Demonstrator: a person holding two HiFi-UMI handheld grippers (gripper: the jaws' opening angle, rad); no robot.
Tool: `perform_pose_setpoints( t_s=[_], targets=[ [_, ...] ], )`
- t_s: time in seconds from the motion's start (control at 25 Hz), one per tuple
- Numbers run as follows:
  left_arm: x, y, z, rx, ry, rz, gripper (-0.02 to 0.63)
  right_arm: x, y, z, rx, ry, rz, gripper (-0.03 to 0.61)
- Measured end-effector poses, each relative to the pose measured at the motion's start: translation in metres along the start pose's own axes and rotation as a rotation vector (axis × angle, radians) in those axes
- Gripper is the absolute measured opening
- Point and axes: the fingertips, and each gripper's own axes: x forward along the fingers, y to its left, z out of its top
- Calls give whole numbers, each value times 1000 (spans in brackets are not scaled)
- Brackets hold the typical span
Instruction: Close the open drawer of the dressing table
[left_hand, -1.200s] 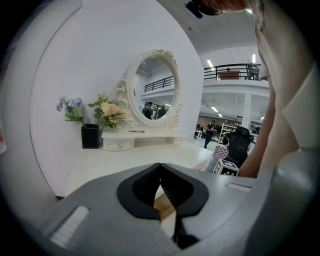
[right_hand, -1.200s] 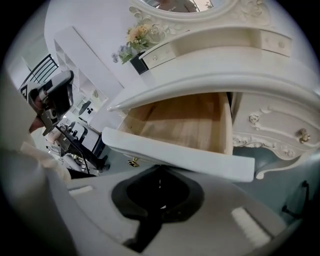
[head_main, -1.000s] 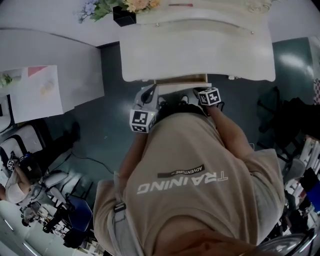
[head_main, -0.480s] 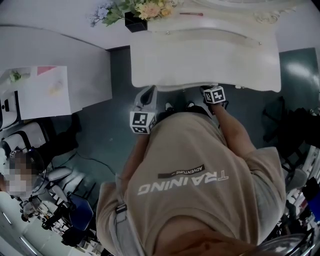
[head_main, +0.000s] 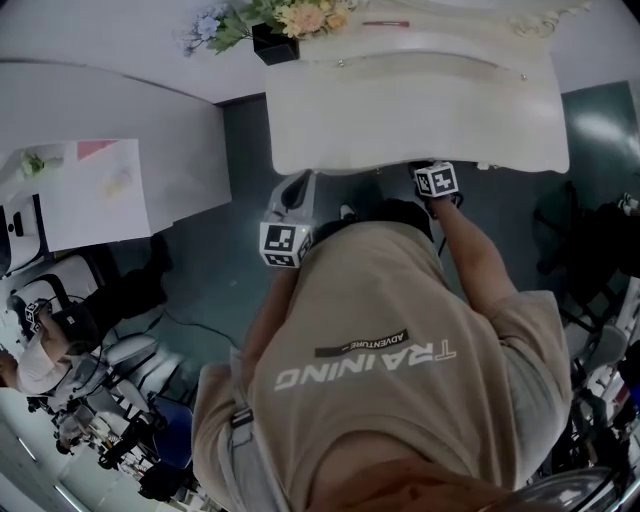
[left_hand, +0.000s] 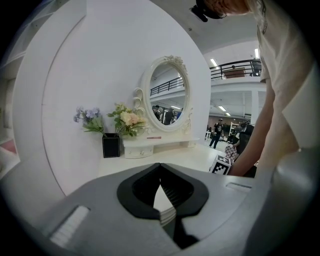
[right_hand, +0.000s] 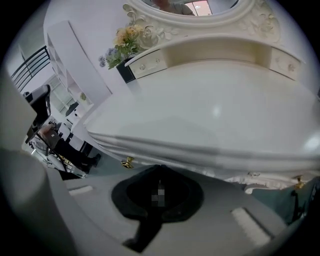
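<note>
Head view: from high above, facing steeply down past a beige T-shirt back (head_main: 380, 360), well off the glossy white dressing-table surface (head_main: 420, 110) along the upper frame. Left gripper view: low beside that surface (left_hand: 185, 159), facing level towards an oval white-framed mirror (left_hand: 167, 95). Right gripper view: close under the surface's front edge (right_hand: 190, 145), facing across it. Shared by all three: pale flowers in a black square vase (head_main: 272, 40) (left_hand: 111, 144) (right_hand: 125, 69), left of centre.

Looked like a mock bedroom set inside a big hall, not a home: white dressing table (head_main: 420, 110) with mirror (left_hand: 167, 92) and flowers (left_hand: 125, 120) against bare partition walls (head_main: 100, 90), but mezzanine railing (left_hand: 235, 68), strip lights (left_hand: 215, 63) and office chairs (head_main: 125, 352) beyond.
</note>
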Motion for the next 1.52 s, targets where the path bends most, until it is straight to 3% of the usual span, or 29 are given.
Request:
perform_pose_setpoints(
  t_s=[0.2, 0.36, 0.6, 0.76, 0.92, 1.08, 1.28, 1.52],
  targets=[
    [-16, 13, -10, 21, -9, -22, 6, 4, 0, 1, 86, -86, -59, 5],
    [-28, 17, -9, 20, -17, -33, 6, -2, 10, 6, 139, -146, -54, 5],
    [-36, 2, -6, 14, -65, -62, 6, -28, 33, -7, 71, -182, -37, 5],
    [-34, -5, -13, -47, -65, -80, 6, -56, 54, -4, 42, -251, 25, 5],
    [-25, -18, 4, -53, -108, -105, 6, -109, 72, 23, 1, -371, 80, 5],
    [-11, -30, 30, -89, -166, -127, 6, -164, 98, 60, -138, -475, 98, 5],
    [-4, -50, 82, -22, -251, -141, 6, -241, 127, 122, -303, -651, 92, 5],
    [-10, -79, 147, 188, -301, -163, 6, -327, 139, 168, -388, -831, 54, 5]
  ],
)
